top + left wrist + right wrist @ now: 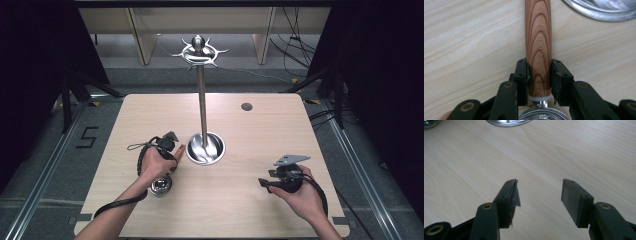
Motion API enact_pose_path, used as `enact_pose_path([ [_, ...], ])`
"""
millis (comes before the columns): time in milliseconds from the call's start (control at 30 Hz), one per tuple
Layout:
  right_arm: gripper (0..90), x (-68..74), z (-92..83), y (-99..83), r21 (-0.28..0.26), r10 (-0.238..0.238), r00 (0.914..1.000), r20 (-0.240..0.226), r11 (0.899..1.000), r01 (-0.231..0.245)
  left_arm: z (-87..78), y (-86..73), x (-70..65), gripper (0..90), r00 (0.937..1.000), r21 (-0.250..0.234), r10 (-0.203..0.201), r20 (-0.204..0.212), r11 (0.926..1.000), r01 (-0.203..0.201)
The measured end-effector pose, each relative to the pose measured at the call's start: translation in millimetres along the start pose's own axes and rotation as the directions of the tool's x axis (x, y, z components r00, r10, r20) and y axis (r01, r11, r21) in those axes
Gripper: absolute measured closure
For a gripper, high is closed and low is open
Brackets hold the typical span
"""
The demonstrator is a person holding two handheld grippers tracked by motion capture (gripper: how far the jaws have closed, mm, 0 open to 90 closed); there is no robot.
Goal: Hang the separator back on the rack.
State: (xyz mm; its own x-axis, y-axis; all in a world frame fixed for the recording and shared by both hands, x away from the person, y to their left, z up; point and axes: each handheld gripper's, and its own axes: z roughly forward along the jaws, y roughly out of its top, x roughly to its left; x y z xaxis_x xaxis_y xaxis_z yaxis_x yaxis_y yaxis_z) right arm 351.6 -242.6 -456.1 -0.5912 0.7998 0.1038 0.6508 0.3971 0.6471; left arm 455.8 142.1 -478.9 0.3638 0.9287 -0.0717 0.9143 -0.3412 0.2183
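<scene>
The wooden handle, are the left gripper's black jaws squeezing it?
Touching. The left gripper view shows both pads of the left gripper pressed against the wooden handle, no gap either side.

I see a kitchen utensil with a round wooden handle [539,45] — reddish-brown grain in long loops, faint lettering pressed along its length. It lies flat on the pale wood table, handle pointing toward the steel base of the stand. A pale collar joins the wood to a shiny metal head [541,114] with stamped marks and slots — from above that head [161,186] sits near the table's front edge, left of centre
</scene>
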Motion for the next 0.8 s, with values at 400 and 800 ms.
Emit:
enact_pose_path([
  [400, 47.3, -0.8, 0.3, -0.1, -0.012, -0.015, 0.9999, 0.007, 1.0, 0.015, -7.8, -13.5, 13.7, 68.4, 0.9977, -0.124, 0.048, 0.048, 0.9915, -0.042],
  [800, 47.4, 0.5, -2.4, 1.2, -0.009, 0.006, 1.0, 0.005, 1.0, -0.006, -30.4, -43.6, 26.9, 68.4, 0.9883, -0.312, 0.085, 0.127, 0.9491, -0.041],
])
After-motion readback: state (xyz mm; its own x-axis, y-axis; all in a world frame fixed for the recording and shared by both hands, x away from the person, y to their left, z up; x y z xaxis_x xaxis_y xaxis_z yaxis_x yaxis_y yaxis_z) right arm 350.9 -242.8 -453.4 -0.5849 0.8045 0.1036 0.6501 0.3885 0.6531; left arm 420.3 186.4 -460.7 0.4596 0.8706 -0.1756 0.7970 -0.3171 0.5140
